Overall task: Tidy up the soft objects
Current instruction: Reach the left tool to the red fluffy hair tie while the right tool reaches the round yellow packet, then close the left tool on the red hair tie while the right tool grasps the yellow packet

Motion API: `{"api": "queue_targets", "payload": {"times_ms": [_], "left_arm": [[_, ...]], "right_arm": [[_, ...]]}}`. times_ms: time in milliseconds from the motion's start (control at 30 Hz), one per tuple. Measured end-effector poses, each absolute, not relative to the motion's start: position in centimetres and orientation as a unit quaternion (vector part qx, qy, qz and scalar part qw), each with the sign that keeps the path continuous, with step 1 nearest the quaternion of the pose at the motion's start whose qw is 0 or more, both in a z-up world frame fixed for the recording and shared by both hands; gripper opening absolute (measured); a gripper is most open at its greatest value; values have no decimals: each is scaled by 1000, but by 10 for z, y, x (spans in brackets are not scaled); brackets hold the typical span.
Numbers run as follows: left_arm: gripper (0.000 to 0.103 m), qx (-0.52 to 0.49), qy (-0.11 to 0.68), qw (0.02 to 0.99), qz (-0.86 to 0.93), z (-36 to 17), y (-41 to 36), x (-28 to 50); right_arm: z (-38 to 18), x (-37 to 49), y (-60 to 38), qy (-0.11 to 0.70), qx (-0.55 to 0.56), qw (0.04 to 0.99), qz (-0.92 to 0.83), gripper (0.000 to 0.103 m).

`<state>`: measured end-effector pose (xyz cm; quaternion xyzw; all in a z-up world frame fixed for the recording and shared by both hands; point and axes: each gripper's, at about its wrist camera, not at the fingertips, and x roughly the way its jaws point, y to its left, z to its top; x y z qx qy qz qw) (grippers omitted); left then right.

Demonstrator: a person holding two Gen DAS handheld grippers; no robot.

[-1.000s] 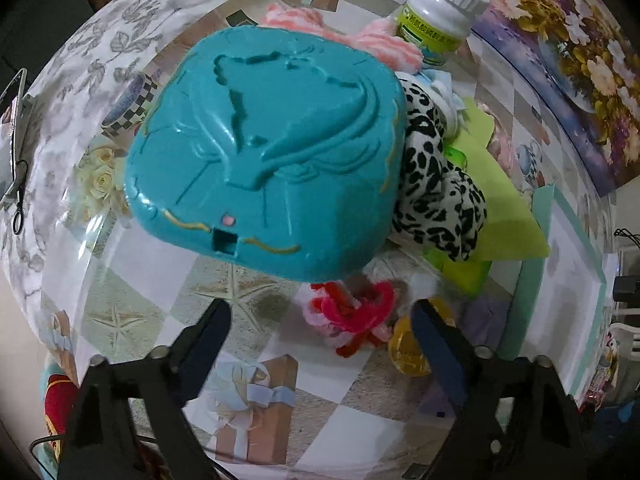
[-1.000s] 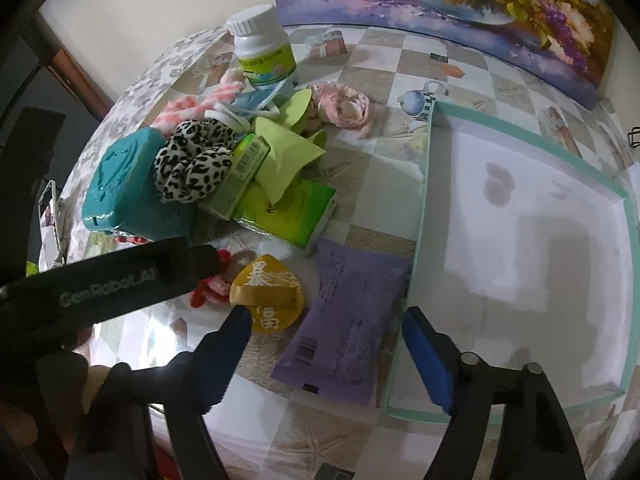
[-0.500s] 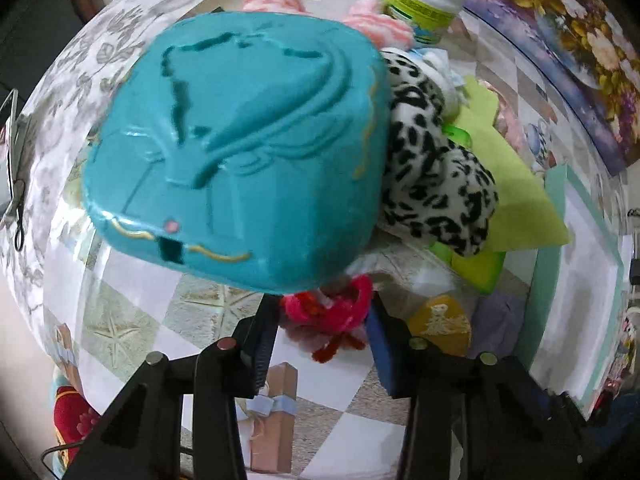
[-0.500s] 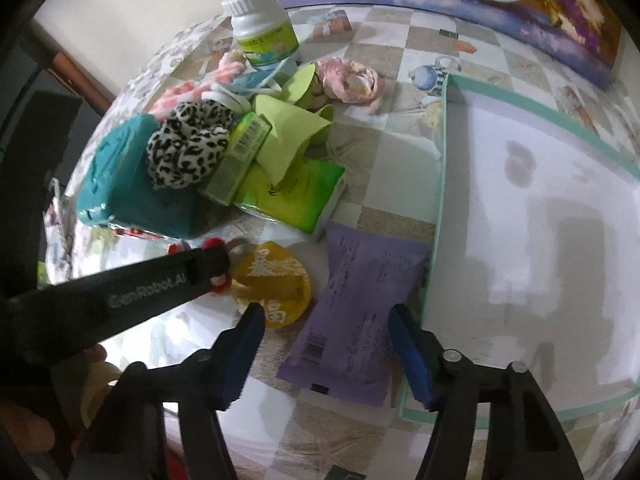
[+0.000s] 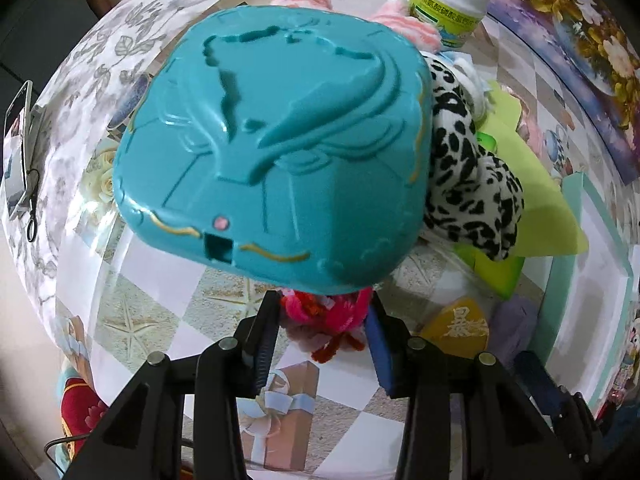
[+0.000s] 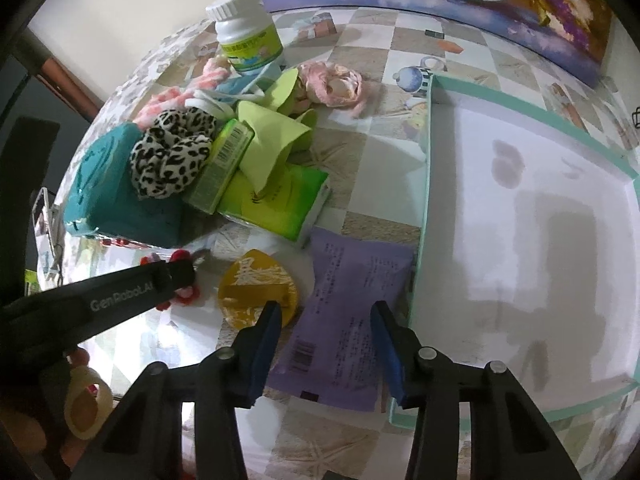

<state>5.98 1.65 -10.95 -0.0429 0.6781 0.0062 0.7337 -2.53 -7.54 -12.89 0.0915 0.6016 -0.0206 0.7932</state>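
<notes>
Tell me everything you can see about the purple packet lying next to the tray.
The purple packet is a flat, soft-looking pouch, pale lavender, with fine printed text and a barcode near its lower left corner. It lies flat on the checkered tablecloth, slightly tilted. Its right edge runs along the tray, its top meets the green tissue pack. The right gripper is closing around its lower part.

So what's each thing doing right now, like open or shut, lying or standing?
Left tool: shut on the red and pink fuzzy scrunchie.
Right tool: closing, astride the flat purple packet, pads not pressing.
Teal plastic case: shut.
White pill bottle with green label: upright, capped.
White tray with teal rim: empty.
Leopard-print scrunchie: lying on the teal case.
</notes>
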Motion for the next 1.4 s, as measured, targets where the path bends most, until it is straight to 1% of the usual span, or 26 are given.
{"api": "queue_targets", "payload": {"times_ms": [133, 200, 433, 633, 733, 1033, 1167, 1267, 1400], "left_arm": [[43, -47, 681, 730, 7, -106, 19, 51], [43, -49, 683, 729, 14, -115, 30, 51], [42, -74, 686, 722, 42, -118, 50, 54], [42, -87, 689, 718, 43, -121, 61, 57], [42, -89, 690, 717, 44, -121, 57, 57], [42, -88, 691, 716, 45, -116, 59, 57], [42, -87, 691, 716, 46, -116, 58, 57], [42, -87, 691, 716, 47, -116, 57, 57], [42, -87, 691, 716, 47, -116, 56, 56]], "right_arm": [[-132, -26, -65, 607, 83, 790, -8, 50], [-129, -25, -63, 600, 82, 795, -3, 50], [-119, -17, -27, 576, 48, 816, 28, 50], [-136, -5, -15, 594, 25, 804, 29, 50], [-138, -6, -11, 592, 16, 805, 29, 52], [-143, -5, 8, 590, -16, 807, 24, 53], [-151, -17, 15, 592, -51, 804, 12, 53], [-149, -17, 13, 592, -33, 805, 11, 53], [-147, -18, 9, 592, -18, 806, 10, 48]]}}
